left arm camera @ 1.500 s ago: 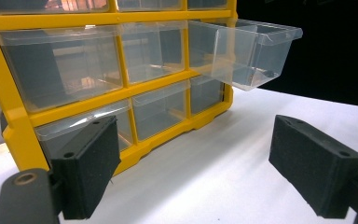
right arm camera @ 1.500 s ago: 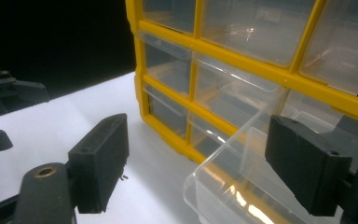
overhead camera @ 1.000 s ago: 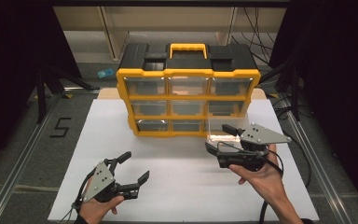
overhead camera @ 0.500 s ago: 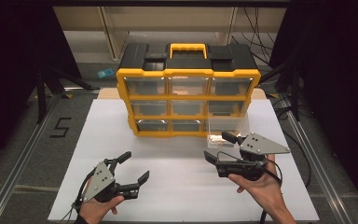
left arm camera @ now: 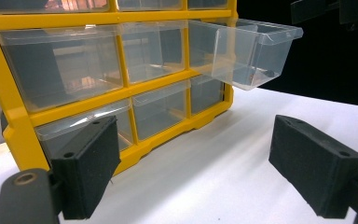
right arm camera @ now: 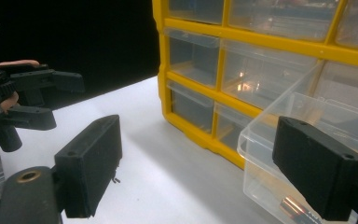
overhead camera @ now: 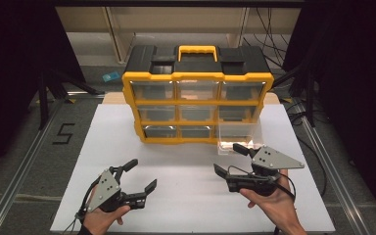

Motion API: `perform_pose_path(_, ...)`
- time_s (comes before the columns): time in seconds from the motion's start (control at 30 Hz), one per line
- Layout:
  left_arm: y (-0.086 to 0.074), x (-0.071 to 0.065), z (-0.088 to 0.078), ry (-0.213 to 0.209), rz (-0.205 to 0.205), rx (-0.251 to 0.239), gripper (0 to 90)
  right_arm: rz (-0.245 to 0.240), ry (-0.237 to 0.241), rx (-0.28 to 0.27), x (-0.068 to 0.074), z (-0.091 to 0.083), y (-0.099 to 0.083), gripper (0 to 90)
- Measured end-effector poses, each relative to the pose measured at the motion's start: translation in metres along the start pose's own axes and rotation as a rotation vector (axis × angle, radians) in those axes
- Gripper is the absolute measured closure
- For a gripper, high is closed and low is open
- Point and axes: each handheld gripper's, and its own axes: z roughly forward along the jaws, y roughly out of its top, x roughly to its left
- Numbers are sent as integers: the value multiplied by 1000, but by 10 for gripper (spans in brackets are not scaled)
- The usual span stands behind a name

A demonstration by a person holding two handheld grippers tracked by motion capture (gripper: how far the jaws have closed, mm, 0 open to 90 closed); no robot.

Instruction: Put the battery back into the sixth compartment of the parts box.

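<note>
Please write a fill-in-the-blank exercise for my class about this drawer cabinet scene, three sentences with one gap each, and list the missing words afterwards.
1. The cabinet has a frame coloured ____.
2. The pulled-out drawer sits in the cabinet's ____ row.
3. The right gripper has its jaws ____, with nothing gripped between them.
4. A small ____ lies inside the drawer.

Missing words: yellow; bottom; open; battery

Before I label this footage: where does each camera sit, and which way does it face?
High view: above the table's near side, facing forward and down at the yellow organizer; both hands, left gripper, right gripper.
Left gripper view: rides that gripper, facing the organizer front and pulled-out drawer; own jaws open.
Right gripper view: facing the drawer holding a battery; own jaws open.
Shared: all three show the drawer.
</note>
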Motion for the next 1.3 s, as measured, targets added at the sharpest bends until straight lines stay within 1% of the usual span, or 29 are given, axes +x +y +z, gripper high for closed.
perform_pose_path(0.03, 0, 0, 0, 0, 0, 0, 156, -3, -6, 0, 0, -1, -1, 167)
perform_pose_path(0.1, 0, 0, 0, 0, 0, 0, 156, 6, -2, -5, -1, 0, -3, 167)
perform_pose_path(0.17, 0, 0, 0, 0, 1, 0, 156, 6, -12, -3, -1, -1, -5, 168)
perform_pose_path(0.2, 0, 0, 0, 0, 1, 1, 156, 5, -7, -4, -2, 0, -7, 167)
perform_pose_path(0.23, 0, 0, 0, 0, 0, 1, 156, 12, -5, -16, -2, 0, -8, 167)
perform_pose_path(0.27, 0, 0, 0, 0, 2, 0, 156, 16, 3, -15, -2, 1, -10, 167)
perform_pose_path(0.3, 0, 0, 0, -1, 1, 0, 156, 10, -11, -15, -2, 0, -11, 167)
perform_pose_path(0.33, 0, 0, 0, -1, 1, 0, 156, 10, -11, -15, -2, 0, -11, 167)
perform_pose_path(0.37, 0, 0, 0, -1, 0, -1, 156, 13, -1, -18, -3, 0, -13, 167)
perform_pose_path(0.4, 0, 0, 0, 0, 0, -1, 156, 12, -6, -19, -3, 0, -14, 167)
perform_pose_path(0.43, 0, 0, 0, 0, 0, -1, 156, 13, 4, -18, -3, 0, -15, 167)
perform_pose_path(0.57, 0, 0, 0, -1, 0, -1, 156, 17, 5, -27, -3, 0, -18, 166)
perform_pose_path(0.63, 0, 0, 0, 0, 1, 0, 156, 0, -4, -26, -5, 0, -21, 165)
perform_pose_path(0.67, 0, 0, 0, -1, 1, 0, 156, 16, -2, -22, -4, 0, -22, 165)
perform_pose_path(0.73, 0, 0, 0, 0, 0, -1, 156, 19, -7, -22, -5, 0, -24, 164)
perform_pose_path(0.83, 0, 0, 0, -1, 1, 0, 156, 29, -1, -20, -5, -2, -28, 164)
perform_pose_path(0.9, 0, 0, 0, -1, 2, 0, 156, 26, -7, -12, -5, -2, -29, 164)
perform_pose_path(1.0, 0, 0, 0, -1, 2, 1, 156, 20, -3, -13, -6, -2, -32, 163)
perform_pose_path(1.07, 0, 0, 0, -2, 3, 2, 156, 35, 0, -12, -5, -1, -34, 162)
perform_pose_path(1.1, 0, 0, 0, -2, 1, 1, 156, 30, 6, -9, -6, -2, -36, 163)
perform_pose_path(1.17, 0, 0, 0, -1, 2, 2, 156, 37, 6, -5, -6, -1, -37, 163)
perform_pose_path(1.3, 0, 0, 0, -2, 1, 2, 156, 34, 3, 3, -6, -1, -41, 163)
